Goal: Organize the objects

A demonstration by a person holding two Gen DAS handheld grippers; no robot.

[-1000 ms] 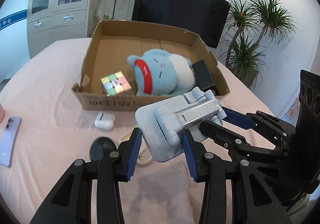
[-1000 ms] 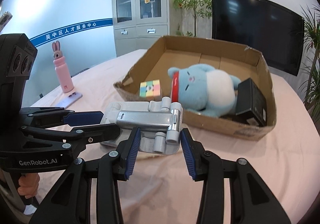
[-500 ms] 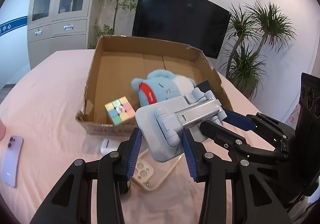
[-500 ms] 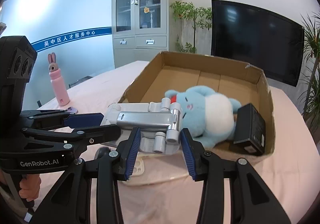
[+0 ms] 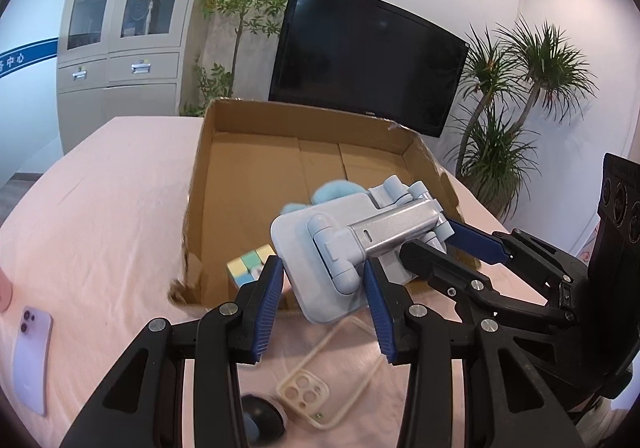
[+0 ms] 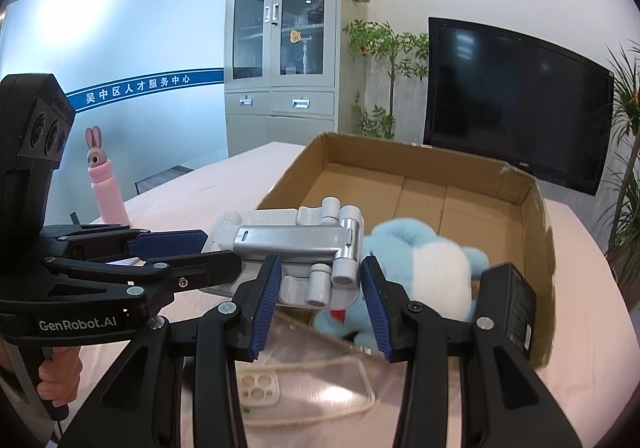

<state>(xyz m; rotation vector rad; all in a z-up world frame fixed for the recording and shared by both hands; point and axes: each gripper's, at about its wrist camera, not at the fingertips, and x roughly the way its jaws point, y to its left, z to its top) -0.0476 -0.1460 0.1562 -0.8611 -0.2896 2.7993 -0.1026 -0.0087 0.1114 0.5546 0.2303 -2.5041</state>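
Note:
Both grippers hold one folded grey-blue phone stand (image 5: 352, 244) in the air, above the near wall of the cardboard box (image 5: 224, 184). My left gripper (image 5: 322, 294) is shut on its flat base. My right gripper (image 6: 318, 284) is shut on its hinged arm end (image 6: 304, 248). Inside the box lie a pastel puzzle cube (image 5: 250, 266), a blue plush toy (image 6: 420, 268) and a black box (image 6: 510, 304). The stand hides most of the plush in the left wrist view.
A clear phone case (image 6: 304, 388) lies on the pink tablecloth under the grippers, beside a black round object (image 5: 262, 418). A purple phone (image 5: 32, 360) lies at the left. A pink rabbit bottle (image 6: 106, 184) stands far left. A television and plants stand behind the table.
Both grippers have lifted the stand together and carried it forward toward the box. The earbuds case on the cloth has dropped out of view.

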